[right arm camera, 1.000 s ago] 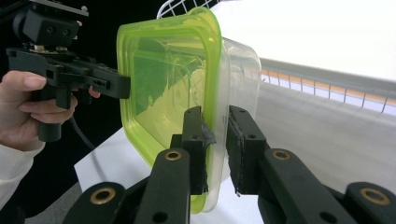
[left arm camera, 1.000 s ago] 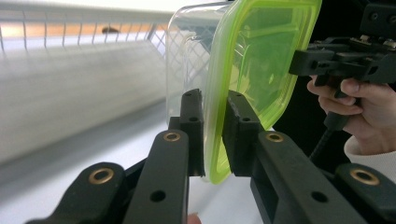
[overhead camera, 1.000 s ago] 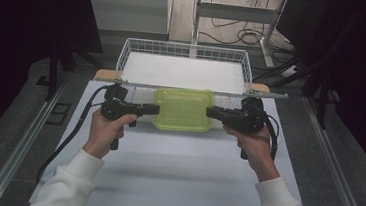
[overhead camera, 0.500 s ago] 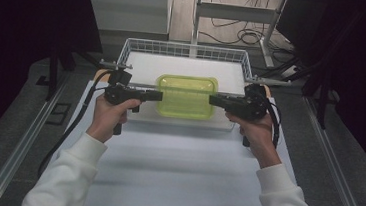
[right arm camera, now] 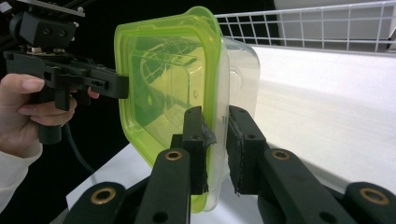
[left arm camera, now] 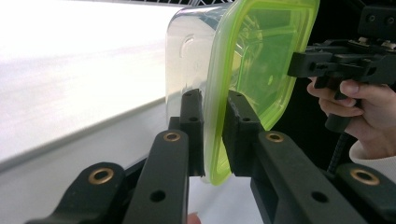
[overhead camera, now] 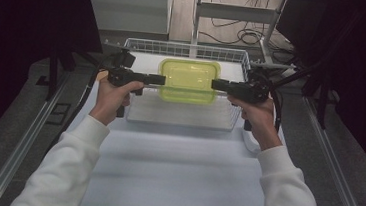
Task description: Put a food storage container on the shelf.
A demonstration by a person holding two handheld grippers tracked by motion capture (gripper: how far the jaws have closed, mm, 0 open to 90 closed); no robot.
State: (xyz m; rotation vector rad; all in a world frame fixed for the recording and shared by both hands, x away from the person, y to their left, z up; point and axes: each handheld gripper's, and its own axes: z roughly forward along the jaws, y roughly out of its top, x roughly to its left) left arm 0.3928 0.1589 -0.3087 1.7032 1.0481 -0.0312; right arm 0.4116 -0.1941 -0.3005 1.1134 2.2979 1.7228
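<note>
A clear plastic container with a yellow-green lid [overhead camera: 188,81] hangs level over a white wire basket [overhead camera: 179,124]. My left gripper [overhead camera: 162,79] is shut on the rim at its left end, and my right gripper [overhead camera: 215,84] is shut on the rim at its right end. In the left gripper view the jaws [left arm camera: 212,100] pinch the lid edge of the container [left arm camera: 252,60], with the right gripper [left arm camera: 299,65] at the far side. The right gripper view has its jaws [right arm camera: 217,116] clamped on the container [right arm camera: 168,79] rim and the left gripper [right arm camera: 121,86] opposite.
The basket [right arm camera: 327,23] stands at the far end of the white table [overhead camera: 175,172] and has a white floor. Metal rails [overhead camera: 27,139] run along both table sides. Dark stands and cables are behind the basket.
Both grippers have carried the container up and away from the person, from the basket's near edge to above its middle. The grips have not changed.
</note>
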